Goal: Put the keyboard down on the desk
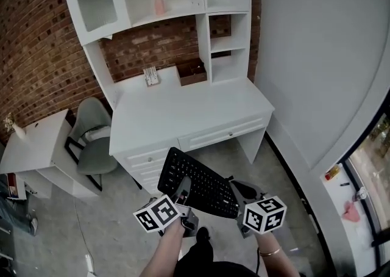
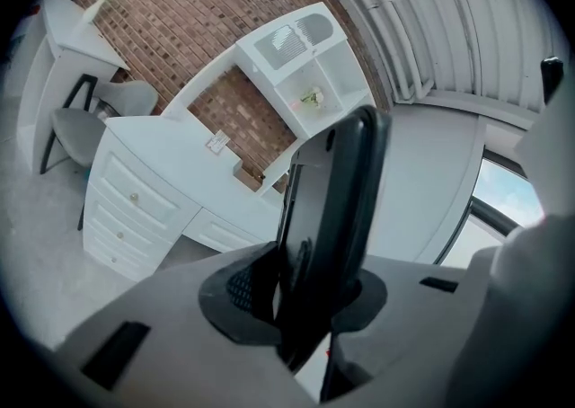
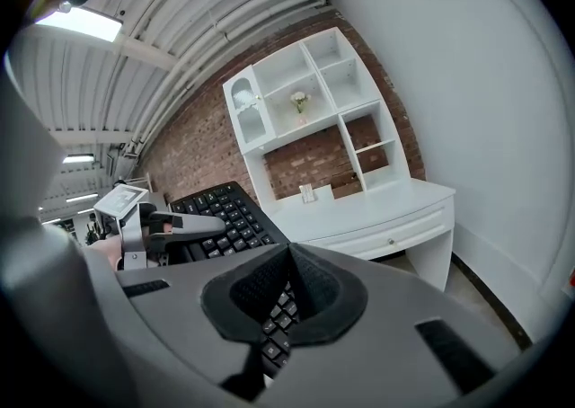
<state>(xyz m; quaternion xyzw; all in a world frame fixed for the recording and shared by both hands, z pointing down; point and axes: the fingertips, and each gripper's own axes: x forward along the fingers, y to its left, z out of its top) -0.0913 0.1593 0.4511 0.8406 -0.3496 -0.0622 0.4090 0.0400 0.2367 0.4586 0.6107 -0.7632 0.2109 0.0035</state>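
Note:
A black keyboard [image 1: 201, 183] hangs in the air in front of the white desk [image 1: 183, 114], carried between both grippers above the floor. My left gripper [image 1: 183, 195] is shut on its near left end. In the left gripper view the keyboard [image 2: 334, 208] stands edge-on between the pads. My right gripper [image 1: 239, 195] is shut on the near right end, and in the right gripper view the keys [image 3: 225, 213] run out from between its pads [image 3: 319, 294]. The desk top [image 3: 377, 207] lies ahead, and the keyboard does not touch it.
On the desk's back edge stand a small card holder [image 1: 151, 76] and a brown wooden box [image 1: 194, 73], under a white shelf unit with a pink vase [image 1: 159, 2]. A grey-green chair [image 1: 94, 138] and a small white table [image 1: 36, 147] stand left; a white wall [image 1: 323, 56] is right.

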